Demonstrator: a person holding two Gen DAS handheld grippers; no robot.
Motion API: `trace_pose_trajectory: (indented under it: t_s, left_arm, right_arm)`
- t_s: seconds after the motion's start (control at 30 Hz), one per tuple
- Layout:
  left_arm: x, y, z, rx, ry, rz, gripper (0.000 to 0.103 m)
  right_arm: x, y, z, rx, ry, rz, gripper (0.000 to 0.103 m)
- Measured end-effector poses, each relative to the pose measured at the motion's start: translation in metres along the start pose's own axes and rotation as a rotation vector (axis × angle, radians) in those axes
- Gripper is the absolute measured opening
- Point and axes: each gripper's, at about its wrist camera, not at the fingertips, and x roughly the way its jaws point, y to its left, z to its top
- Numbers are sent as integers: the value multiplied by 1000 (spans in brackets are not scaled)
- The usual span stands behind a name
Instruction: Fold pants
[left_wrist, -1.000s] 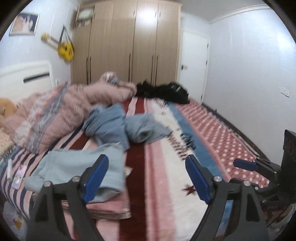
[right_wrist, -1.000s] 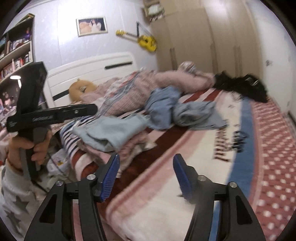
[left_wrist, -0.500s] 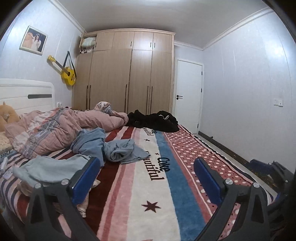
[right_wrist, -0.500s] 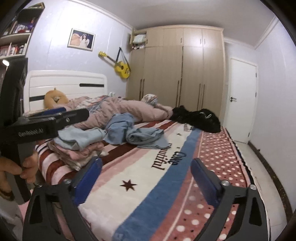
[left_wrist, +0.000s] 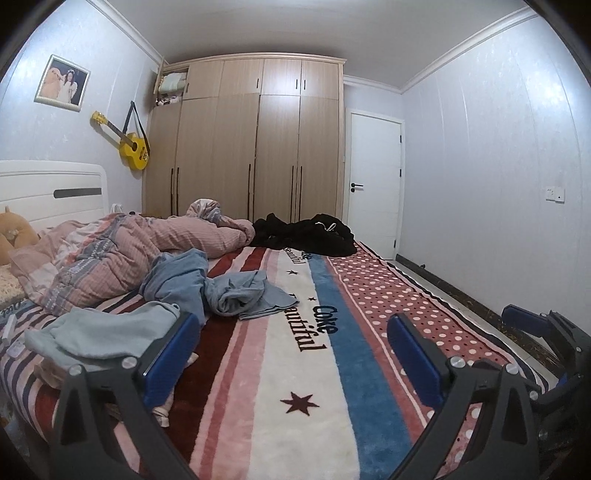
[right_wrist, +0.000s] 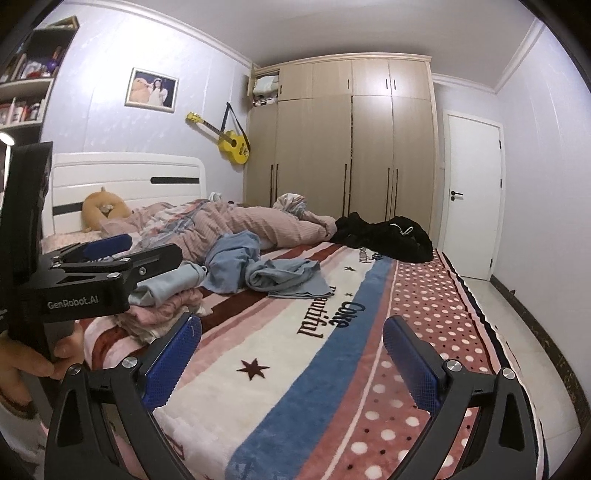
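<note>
Crumpled blue pants (left_wrist: 221, 288) lie unfolded in the middle of the bed, also in the right wrist view (right_wrist: 266, 271). A pale blue folded garment (left_wrist: 99, 332) tops a pink pile at the bed's left edge (right_wrist: 166, 291). My left gripper (left_wrist: 291, 354) is open and empty, held level over the near part of the striped blanket (left_wrist: 295, 369). My right gripper (right_wrist: 291, 354) is open and empty, also above the near bed edge. The left gripper also shows at the left of the right wrist view (right_wrist: 107, 254); the right one shows at the far right of the left wrist view (left_wrist: 535, 325).
A pink striped duvet (left_wrist: 129, 251) is heaped toward the white headboard (left_wrist: 51, 195). Black clothes (left_wrist: 306, 236) lie at the far end of the bed. A wooden wardrobe (left_wrist: 251, 147), a white door (left_wrist: 373, 181) and the floor along the bed's right side (right_wrist: 517, 332).
Both grippers rose and tilted from looking down at the bed to looking level across the room. The right jaws opened wider. The clothes have not moved.
</note>
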Motion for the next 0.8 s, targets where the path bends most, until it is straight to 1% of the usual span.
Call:
trace_pose_trajectory:
  t_s: [0.8]
  left_arm:
    - [1,-1,-5,1,13,-5,101]
  right_arm:
    - [-11,2,2,16,-17,-24,98]
